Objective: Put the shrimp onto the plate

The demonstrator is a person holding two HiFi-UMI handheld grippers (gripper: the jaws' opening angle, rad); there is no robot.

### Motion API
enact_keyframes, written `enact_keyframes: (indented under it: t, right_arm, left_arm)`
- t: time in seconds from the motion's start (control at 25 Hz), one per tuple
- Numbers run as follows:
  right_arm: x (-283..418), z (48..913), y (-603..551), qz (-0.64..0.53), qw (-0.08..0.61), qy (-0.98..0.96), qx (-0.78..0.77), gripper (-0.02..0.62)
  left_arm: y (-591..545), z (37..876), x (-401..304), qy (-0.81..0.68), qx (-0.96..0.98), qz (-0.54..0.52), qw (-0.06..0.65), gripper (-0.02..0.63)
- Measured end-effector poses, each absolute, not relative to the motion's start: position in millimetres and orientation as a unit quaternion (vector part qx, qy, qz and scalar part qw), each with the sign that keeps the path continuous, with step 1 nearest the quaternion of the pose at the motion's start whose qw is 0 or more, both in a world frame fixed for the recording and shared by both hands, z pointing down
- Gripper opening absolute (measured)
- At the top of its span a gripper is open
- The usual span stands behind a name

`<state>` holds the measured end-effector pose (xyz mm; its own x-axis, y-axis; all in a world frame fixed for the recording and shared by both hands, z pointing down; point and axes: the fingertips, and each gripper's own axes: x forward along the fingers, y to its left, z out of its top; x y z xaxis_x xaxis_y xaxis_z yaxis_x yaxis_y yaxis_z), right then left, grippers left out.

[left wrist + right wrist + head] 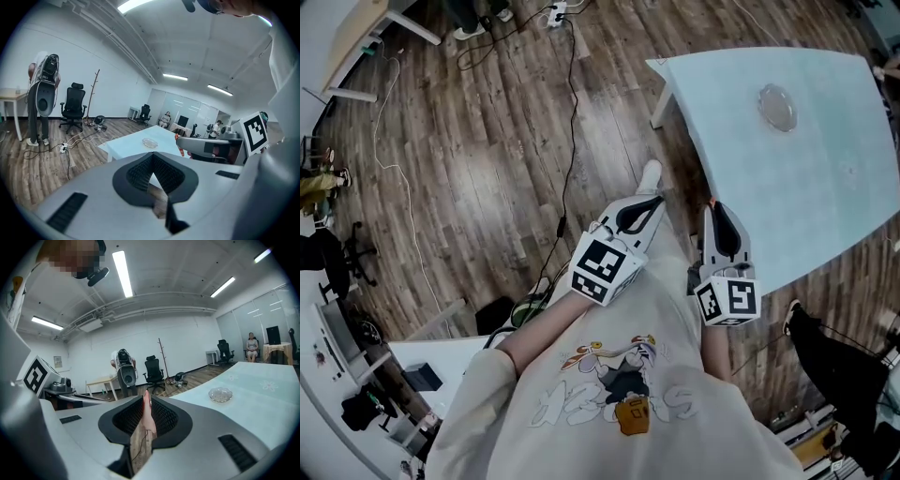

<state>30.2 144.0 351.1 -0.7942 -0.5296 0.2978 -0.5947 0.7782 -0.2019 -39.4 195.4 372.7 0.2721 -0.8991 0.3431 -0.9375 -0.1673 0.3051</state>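
My right gripper (146, 403) has its jaws pressed on the shrimp (147, 420), a thin pink sliver held on edge. My left gripper (152, 161) has its jaws together on nothing. Both hang over the wooden floor (487, 169), short of the surface (825, 187). The hold looks slight, so a jolt could drop the shrimp to the floor. The plate (776, 106) sits well in from the near edge with nothing standing between. A cable (572, 122) trails across the floor.

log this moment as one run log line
right gripper: shut on shrimp, near table edge | left gripper: shut, empty | plate: on table, empty | status: shrimp not yet on plate
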Motion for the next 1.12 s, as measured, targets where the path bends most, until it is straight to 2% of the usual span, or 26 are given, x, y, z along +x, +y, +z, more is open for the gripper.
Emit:
enact_keyframes:
  t: [0.32,0.68,0.96,1.12]
  right_arm:
    - [-22.8,361.2,25.9,0.158,0.117,-0.934,0.298,0.074]
    - [-28.7,364.6,-105.7,0.178,0.127,-0.918,0.332,0.074]
    - [-22.9,378.2,-150.1,0.192,0.124,-0.901,0.370,0.074]
    - [-11.9,381.0,-159.6,0.189,0.126,-0.895,0.383,0.074]
  left_arm:
    - [68.7,371.4,-100.0,-0.598,0.765,0.071,0.230,0.008]
    - [-72.5,354.3,-120.8,-0.573,0.782,0.098,0.223,0.008]
    - [-106.4,366.1,-127.3,-0.559,0.790,0.115,0.223,0.008]
    - [-120.8,371.9,-116.5,-0.543,0.794,0.099,0.255,0.008]
